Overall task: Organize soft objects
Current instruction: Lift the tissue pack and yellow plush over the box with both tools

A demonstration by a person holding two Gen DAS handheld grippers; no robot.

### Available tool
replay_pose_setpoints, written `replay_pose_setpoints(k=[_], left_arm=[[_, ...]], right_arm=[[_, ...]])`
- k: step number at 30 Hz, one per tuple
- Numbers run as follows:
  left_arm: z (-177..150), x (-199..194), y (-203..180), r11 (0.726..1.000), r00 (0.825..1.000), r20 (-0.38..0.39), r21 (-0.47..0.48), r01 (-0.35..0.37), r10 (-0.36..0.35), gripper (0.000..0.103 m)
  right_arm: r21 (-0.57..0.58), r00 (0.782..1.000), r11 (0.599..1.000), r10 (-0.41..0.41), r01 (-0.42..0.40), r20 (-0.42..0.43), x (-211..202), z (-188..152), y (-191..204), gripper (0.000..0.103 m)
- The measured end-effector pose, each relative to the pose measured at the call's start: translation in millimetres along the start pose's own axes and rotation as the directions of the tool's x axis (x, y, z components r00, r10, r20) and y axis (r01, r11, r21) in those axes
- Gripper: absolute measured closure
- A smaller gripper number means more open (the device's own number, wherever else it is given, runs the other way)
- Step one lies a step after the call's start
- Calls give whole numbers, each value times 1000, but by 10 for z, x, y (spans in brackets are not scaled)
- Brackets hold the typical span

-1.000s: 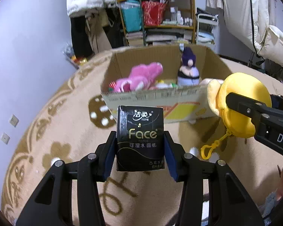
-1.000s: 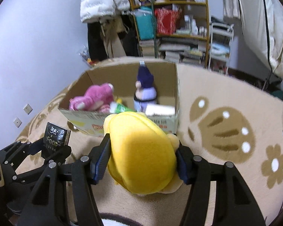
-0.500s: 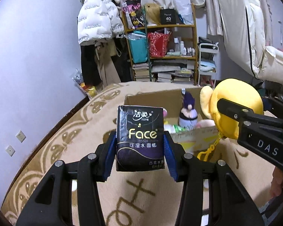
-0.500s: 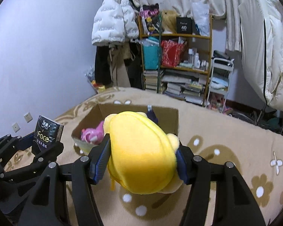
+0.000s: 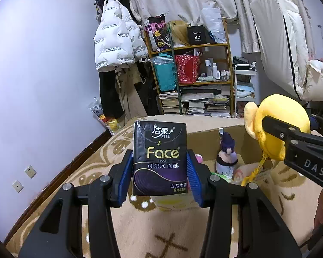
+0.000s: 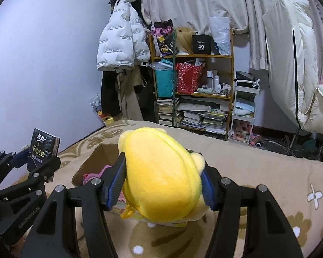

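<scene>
In the left wrist view, the black tissue pack (image 5: 159, 158) is standing upright, long axis vertical, label facing the camera, and the left tool (image 5: 159, 179) is clenching its lower sides. At 3 o'clock the yellow plush (image 5: 277, 124) is hanging over the cardboard box (image 5: 206, 142). In the right wrist view, the right tool (image 6: 161, 188) is squeezing that plush (image 6: 159, 176), which is leaning toward 11 o'clock; the pack (image 6: 43, 149) is sitting at 9 o'clock.

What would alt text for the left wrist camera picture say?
The left gripper clamps a black Face tissue pack upright above a patterned carpet. Behind it, an open cardboard box holds a purple doll; at right, the right gripper holds a yellow plush.
</scene>
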State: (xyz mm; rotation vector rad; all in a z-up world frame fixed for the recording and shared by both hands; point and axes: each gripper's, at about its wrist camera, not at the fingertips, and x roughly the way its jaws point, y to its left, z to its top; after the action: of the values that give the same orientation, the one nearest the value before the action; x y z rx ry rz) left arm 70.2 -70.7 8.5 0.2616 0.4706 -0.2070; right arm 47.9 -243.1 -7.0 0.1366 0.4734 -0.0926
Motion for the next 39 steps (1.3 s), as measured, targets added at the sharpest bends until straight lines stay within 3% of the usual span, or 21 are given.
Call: replay_pose_setpoints(k=[19,39], left_arm=[[191,469,-99,1000,1000,-14,16,18,-18,57],[31,794,-123,998,995,-84,13,61,-60,56]], right_arm=[[-13,999,999,40,-40,14,389,-2,-57,36],[-29,997,998,58,-60,-51,608,-161,-62,33]])
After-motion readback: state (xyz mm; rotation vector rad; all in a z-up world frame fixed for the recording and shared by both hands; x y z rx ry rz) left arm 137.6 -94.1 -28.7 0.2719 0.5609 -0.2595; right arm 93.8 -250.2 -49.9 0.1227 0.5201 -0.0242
